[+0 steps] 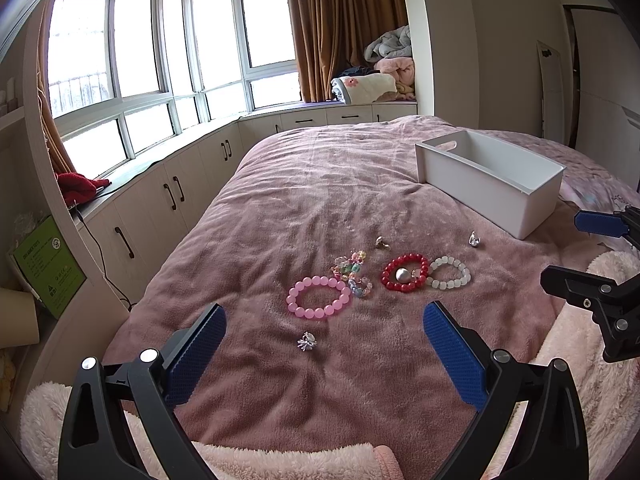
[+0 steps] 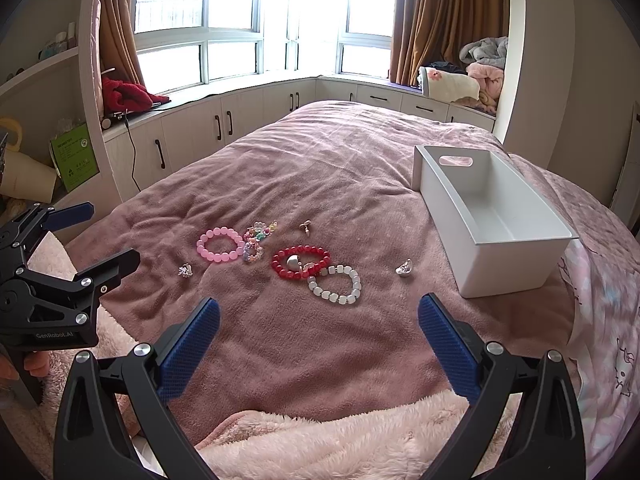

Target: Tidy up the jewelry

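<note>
Both your grippers are spread wide with nothing in them — left gripper (image 1: 324, 344) sits near the pink bead bracelet (image 1: 319, 297), right gripper (image 2: 319, 326) near the white bead bracelet (image 2: 335, 284). All the jewelry's loose on the mauve blanket (image 1: 320, 184); the white bin (image 2: 496, 216) looks empty. Watch the red bracelet (image 2: 302, 267) — a silver charm (image 2: 294, 261) rests inside it and it touches the white one, so a sloppy grab could drag both. That plush fabric could snag the tiny silver ring (image 1: 307, 342). Nothing blocks the way to the bin.
</note>
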